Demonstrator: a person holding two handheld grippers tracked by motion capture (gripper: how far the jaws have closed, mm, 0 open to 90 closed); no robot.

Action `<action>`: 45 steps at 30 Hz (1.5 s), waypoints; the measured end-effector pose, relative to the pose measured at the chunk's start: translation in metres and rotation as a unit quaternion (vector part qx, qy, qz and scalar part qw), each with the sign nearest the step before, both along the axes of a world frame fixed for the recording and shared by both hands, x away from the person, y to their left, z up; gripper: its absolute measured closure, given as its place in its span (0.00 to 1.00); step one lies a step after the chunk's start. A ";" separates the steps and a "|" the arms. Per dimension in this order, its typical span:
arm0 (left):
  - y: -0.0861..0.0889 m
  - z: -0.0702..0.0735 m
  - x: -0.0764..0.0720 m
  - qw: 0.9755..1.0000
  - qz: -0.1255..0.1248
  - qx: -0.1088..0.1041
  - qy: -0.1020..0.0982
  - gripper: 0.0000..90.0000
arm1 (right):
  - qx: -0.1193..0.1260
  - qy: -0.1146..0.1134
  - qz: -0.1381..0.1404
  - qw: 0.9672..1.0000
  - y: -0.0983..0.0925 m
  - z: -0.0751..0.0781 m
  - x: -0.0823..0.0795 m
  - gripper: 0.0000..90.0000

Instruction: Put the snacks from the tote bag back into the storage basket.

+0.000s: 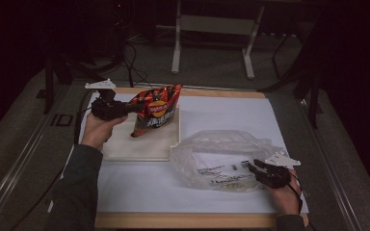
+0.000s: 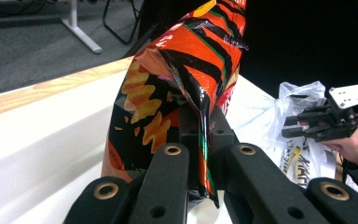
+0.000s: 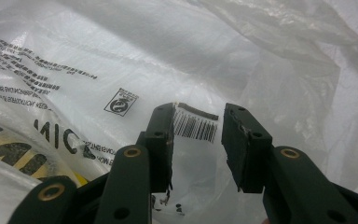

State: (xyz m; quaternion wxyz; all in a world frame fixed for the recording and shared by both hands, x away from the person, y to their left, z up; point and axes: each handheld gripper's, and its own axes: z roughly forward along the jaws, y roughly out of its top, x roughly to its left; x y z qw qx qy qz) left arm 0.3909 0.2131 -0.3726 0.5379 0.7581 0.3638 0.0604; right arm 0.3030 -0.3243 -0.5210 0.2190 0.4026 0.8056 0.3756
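snack bag held up on the left, plastic bag waiting on the right

the worktop is covered with a white sheet, and a pale board lies on its left half. on the right half lies the clear plastic bag, crumpled and flat, with black print and a barcode on it. its long side runs across the worktop, from the board toward the right hand.

over the board stands the orange and black snack bag, upright and a little tilted, its long axis going up. the left gripper has its jaws clenched on the side edge of this snack bag; in the left gripper view the seam is pinched between the two black jaws.

the right gripper is at the right end of the plastic bag, pointing left into it. its jaws are released, with a gap between them, and the film of the bag lies just in front of and under them. i cannot tell if they touch the film.

so the plastic bag lies to the right of the snack bag, apart from it, and the right hand is the nearer one to it. i judge the coming move needs the mouth of the plastic bag, but where the opening is i cannot make out: the folds hide it. the bottom of the snack bag is cut off in the left gripper view.
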 end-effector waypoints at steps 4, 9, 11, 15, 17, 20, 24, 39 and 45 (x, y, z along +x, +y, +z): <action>-0.001 -0.002 0.001 1.000 0.001 0.002 0.003 0.99 | 0.000 0.000 0.000 1.000 0.000 0.000 0.000 0.71; -0.002 -0.004 0.003 1.000 0.003 0.006 0.006 0.99 | 0.000 0.000 0.000 1.000 0.000 0.000 0.000 0.71; -0.002 -0.006 0.004 1.000 0.004 0.008 0.007 0.99 | 0.000 0.000 0.000 1.000 0.000 0.000 0.000 0.71; -0.002 -0.008 0.006 1.000 0.007 0.011 0.010 0.99 | 0.000 0.000 0.000 1.000 0.000 0.000 0.000 0.71; -0.002 -0.010 0.007 1.000 0.008 0.007 0.014 0.99 | -0.001 0.000 0.000 1.000 0.000 0.000 0.000 0.71; -0.001 -0.016 0.009 1.000 0.010 0.005 0.020 0.99 | -0.001 0.000 0.000 1.000 0.000 0.000 0.000 0.71; 0.000 -0.022 0.011 0.999 0.014 0.010 0.027 0.99 | 0.000 0.000 0.000 1.000 0.000 0.001 0.000 0.71; -0.004 -0.028 0.017 0.999 0.013 0.017 0.038 0.98 | -0.001 0.000 0.000 1.000 0.000 0.001 0.001 0.71; -0.008 -0.030 0.019 0.999 0.008 0.018 0.039 0.98 | -0.001 0.001 0.000 1.000 0.001 0.001 0.001 0.71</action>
